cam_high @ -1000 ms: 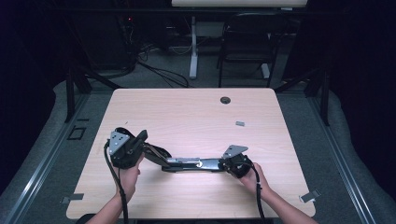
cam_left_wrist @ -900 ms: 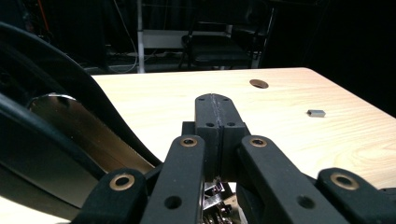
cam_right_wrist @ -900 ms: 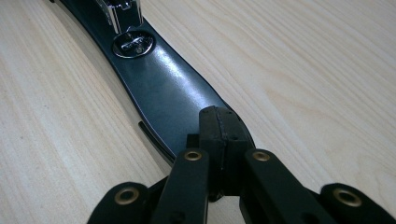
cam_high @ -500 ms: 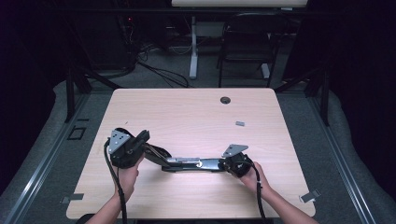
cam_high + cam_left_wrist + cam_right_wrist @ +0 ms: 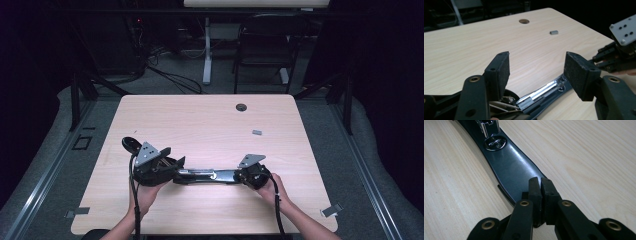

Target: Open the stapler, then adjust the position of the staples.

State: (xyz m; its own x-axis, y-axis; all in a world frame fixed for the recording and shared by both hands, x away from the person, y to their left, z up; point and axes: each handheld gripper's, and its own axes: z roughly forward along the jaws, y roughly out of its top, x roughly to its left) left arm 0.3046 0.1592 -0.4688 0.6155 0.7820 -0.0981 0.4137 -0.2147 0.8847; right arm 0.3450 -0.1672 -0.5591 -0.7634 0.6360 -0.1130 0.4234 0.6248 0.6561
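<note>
A black stapler [image 5: 205, 175] lies folded out flat on the wooden table [image 5: 200, 125], its metal staple channel [image 5: 544, 93] facing up. My left gripper [image 5: 179, 167] is at the stapler's left end. Its jaws have just been opening and now stand open [image 5: 536, 67], with the channel lying below the gap and neither pad touching it. My right gripper [image 5: 239, 176] is at the stapler's right end. Its pads are shut together [image 5: 540, 182], their tips over the end of the black base [image 5: 509, 162].
A small grey block [image 5: 257, 132] lies toward the table's far right, and a round cable hole [image 5: 241, 107] sits near the far edge. Behind the table stand a chair [image 5: 265, 50] and a desk leg. Both forearms come in over the near edge.
The left gripper's jaws have opened from shut, and the gripper has shifted slightly to the right along the stapler. The right gripper and the stapler's right end have stayed put.
</note>
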